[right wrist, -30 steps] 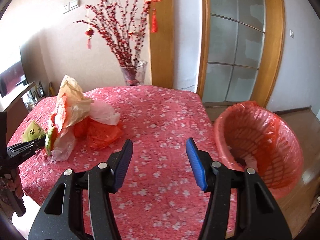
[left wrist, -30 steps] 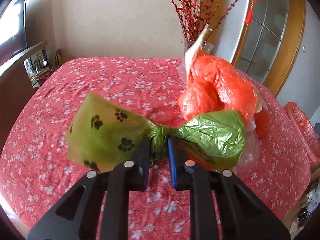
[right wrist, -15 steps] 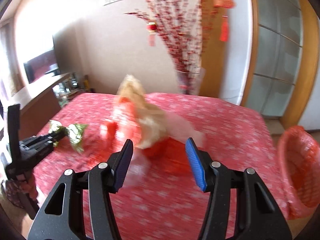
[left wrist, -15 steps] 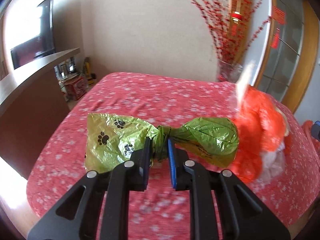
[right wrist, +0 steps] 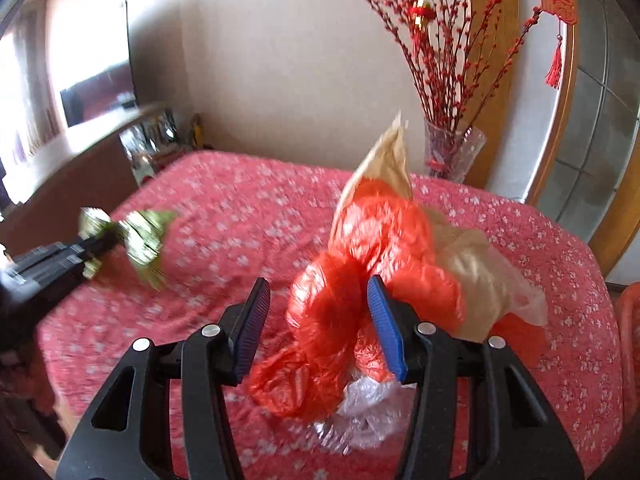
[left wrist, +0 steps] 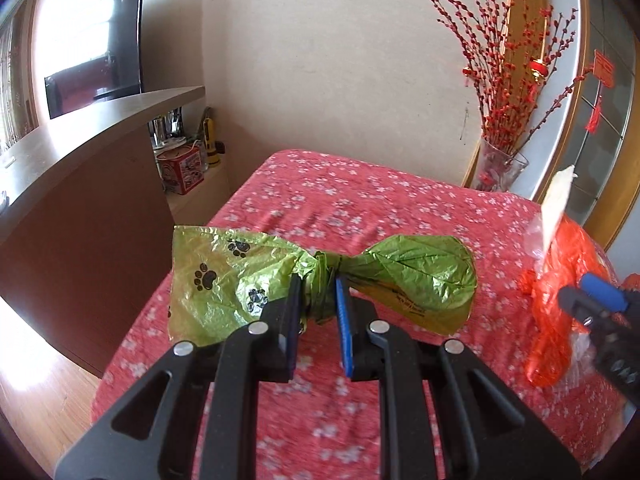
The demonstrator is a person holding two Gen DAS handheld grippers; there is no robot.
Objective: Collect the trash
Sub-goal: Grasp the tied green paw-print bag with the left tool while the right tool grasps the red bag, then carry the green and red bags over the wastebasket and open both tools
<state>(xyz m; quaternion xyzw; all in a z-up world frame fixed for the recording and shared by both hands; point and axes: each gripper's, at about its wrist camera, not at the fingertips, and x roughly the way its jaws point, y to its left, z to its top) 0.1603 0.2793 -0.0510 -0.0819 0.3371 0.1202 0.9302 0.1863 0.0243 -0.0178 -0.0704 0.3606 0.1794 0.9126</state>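
The left tool [left wrist: 318, 304] is clamped on the knotted middle of a green paw-print bag [left wrist: 320, 280], held above the red flowered table [left wrist: 360, 208]. The right tool [right wrist: 316, 320] has its jaws apart around an orange plastic bag [right wrist: 360, 272] in the heap on the table, not pressing it

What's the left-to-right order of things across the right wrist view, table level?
left gripper shut on the green paw-print bag → orange plastic bag between the open right gripper's jaws → beige plastic bag → glass vase of red branches at the back
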